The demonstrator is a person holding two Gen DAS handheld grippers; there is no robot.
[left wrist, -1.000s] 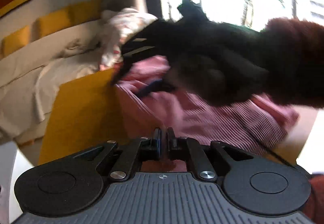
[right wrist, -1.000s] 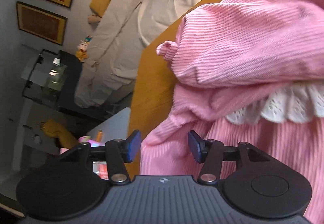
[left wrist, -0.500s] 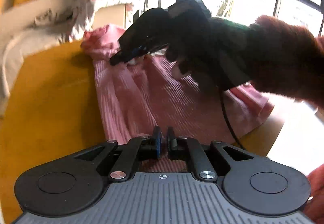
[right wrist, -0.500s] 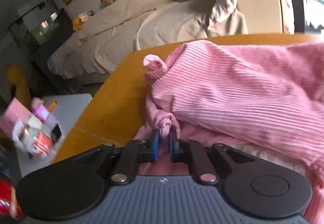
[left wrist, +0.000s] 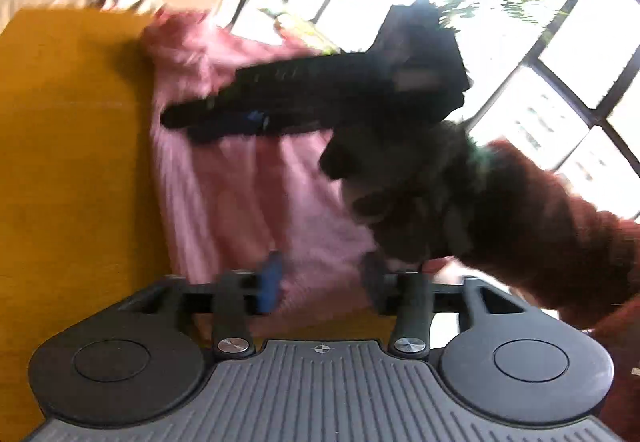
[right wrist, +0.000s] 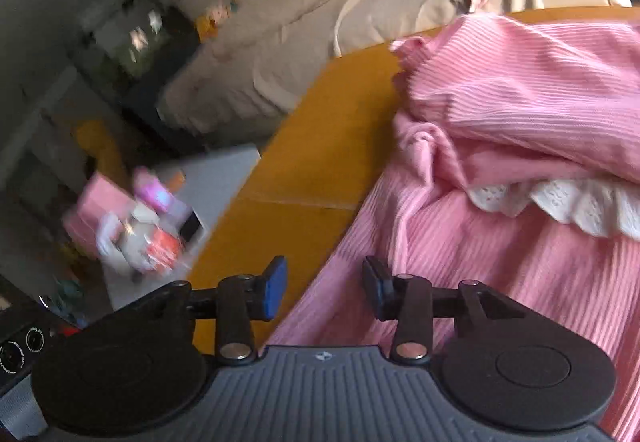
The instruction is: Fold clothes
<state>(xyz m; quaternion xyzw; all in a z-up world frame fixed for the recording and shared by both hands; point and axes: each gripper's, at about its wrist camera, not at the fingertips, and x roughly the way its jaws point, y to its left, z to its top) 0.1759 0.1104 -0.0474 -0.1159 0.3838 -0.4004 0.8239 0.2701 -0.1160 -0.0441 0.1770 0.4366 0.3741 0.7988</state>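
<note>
The pink ribbed garment (right wrist: 520,114) is spread on the yellow table (right wrist: 320,162); the left gripper (left wrist: 320,278) and right gripper (right wrist: 325,288) are held released above it, grasping nothing

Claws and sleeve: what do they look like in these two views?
Both claws, left and right, share one build: black linkage arms with silver pivot screws, blue pads on the fingertips, two round black discs and a ribbed grey body with a small crosshair mark. In the left view, a dark glove and a fuzzy rust-red sleeve show behind the right claw.
</note>
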